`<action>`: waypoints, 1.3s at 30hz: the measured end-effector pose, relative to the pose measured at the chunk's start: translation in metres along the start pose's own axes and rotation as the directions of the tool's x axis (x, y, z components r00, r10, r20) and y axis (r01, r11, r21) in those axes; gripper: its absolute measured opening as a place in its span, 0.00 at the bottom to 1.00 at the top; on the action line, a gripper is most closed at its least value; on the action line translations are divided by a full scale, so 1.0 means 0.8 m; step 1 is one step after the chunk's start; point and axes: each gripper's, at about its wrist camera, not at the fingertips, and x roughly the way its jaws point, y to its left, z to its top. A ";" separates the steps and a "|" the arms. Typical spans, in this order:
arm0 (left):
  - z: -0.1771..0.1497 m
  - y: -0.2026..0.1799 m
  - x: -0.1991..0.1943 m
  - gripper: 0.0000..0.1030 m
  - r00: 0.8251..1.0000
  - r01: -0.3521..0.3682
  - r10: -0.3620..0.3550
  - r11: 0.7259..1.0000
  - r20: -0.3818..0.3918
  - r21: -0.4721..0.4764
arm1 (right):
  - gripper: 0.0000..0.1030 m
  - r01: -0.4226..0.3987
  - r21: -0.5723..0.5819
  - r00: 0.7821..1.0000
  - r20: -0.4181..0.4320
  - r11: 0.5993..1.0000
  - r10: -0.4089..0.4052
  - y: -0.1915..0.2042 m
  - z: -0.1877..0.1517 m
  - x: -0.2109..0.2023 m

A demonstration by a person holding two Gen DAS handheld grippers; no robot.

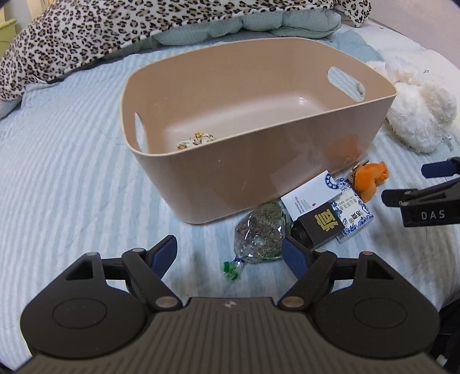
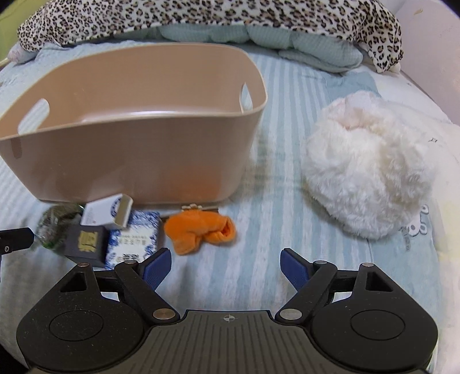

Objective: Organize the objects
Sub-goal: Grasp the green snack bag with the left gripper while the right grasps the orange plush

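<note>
A tan plastic basket (image 1: pixel 287 161) (image 2: pixel 138 161) stands on the striped bed with a small floral pouch (image 1: pixel 197 140) inside. In front of it lie a clear bag of dried herbs (image 1: pixel 260 233) (image 2: pixel 53 223), a white box (image 1: pixel 309 198) (image 2: pixel 105 213), a black box with a gold character (image 1: pixel 320 225) (image 2: pixel 86 243), a blue-and-white box (image 1: pixel 355 214) (image 2: pixel 133 240) and an orange cloth (image 1: pixel 369 179) (image 2: pixel 201 233). My left gripper (image 1: pixel 230 253) is open and empty, just short of the herb bag. My right gripper (image 2: pixel 225 266) is open and empty, near the orange cloth; it also shows in the left wrist view (image 1: pixel 414 184).
A white fluffy plush (image 2: pixel 368 178) (image 1: pixel 417 106) lies right of the basket. A leopard-print blanket (image 1: pixel 86 31) (image 2: pixel 201 14) and a pale green quilt (image 2: pixel 287 40) are bunched at the back. A wall (image 2: pixel 431 43) rises at the far right.
</note>
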 end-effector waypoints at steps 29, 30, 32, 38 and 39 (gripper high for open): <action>0.006 -0.002 0.058 0.50 0.989 0.130 -0.132 0.991 -0.063 -0.042 | 0.12 -0.095 0.006 0.995 -0.017 0.996 0.095 0.007 0.014 0.048; 0.005 -0.002 0.057 0.49 0.989 0.128 -0.130 0.991 -0.064 -0.046 | 0.09 -0.099 0.009 0.995 -0.019 0.995 0.099 0.006 0.013 0.047; 0.005 0.000 0.054 0.48 0.990 0.124 -0.127 0.991 -0.066 -0.052 | 0.08 -0.108 0.017 0.994 -0.021 0.994 0.108 0.003 0.012 0.044; 0.005 0.004 0.040 0.47 0.991 0.111 -0.114 0.993 -0.065 -0.044 | 0.07 -0.116 0.034 0.993 -0.014 0.993 0.116 -0.003 0.009 0.030; 0.003 0.006 0.036 0.47 0.991 0.113 -0.116 0.993 -0.063 -0.044 | 0.07 -0.117 0.036 0.993 -0.009 0.992 0.118 -0.004 0.008 0.026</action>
